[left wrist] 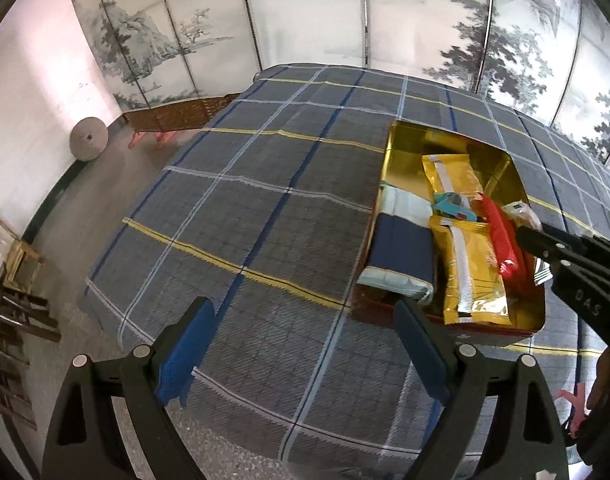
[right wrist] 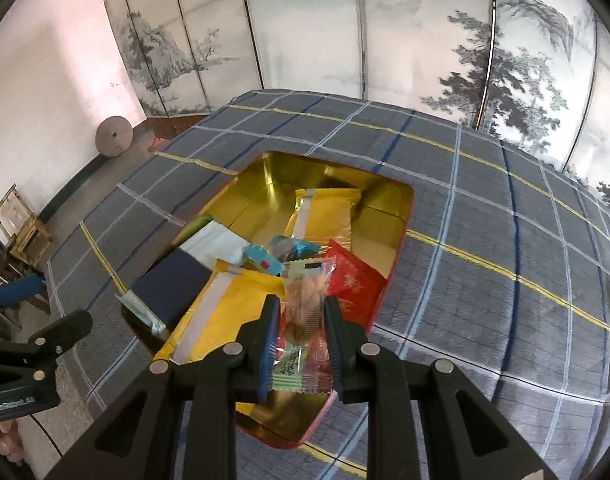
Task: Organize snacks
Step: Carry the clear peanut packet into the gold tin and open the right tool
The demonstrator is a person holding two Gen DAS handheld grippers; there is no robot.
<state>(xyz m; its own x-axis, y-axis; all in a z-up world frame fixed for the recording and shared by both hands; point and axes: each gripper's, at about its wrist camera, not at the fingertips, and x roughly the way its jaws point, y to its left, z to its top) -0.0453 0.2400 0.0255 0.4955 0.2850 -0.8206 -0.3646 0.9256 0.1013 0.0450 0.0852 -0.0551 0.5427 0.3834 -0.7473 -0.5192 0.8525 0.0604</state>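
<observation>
A gold-lined tin (right wrist: 273,168) with a red outside stands on the plaid cloth. In it lie two yellow packets (right wrist: 329,208), a navy-and-white packet (right wrist: 173,284), a red packet (right wrist: 353,280) and a small blue one (right wrist: 265,258). My right gripper (right wrist: 302,302) is shut on a clear packet of pale snacks (right wrist: 305,280) and holds it over the tin's near right part. In the left wrist view that gripper (left wrist: 545,240) reaches in from the right over the tin (left wrist: 397,148). My left gripper (left wrist: 303,308) stands open and empty over bare cloth, left of the tin's near corner.
The plaid cloth (left wrist: 265,200) covers the whole table. A painted folding screen (right wrist: 385,40) stands behind it. On the floor at the left are a round stone disc (left wrist: 88,139) and wooden chairs (left wrist: 13,264). A person's dark sleeve (left wrist: 601,408) shows at the lower right.
</observation>
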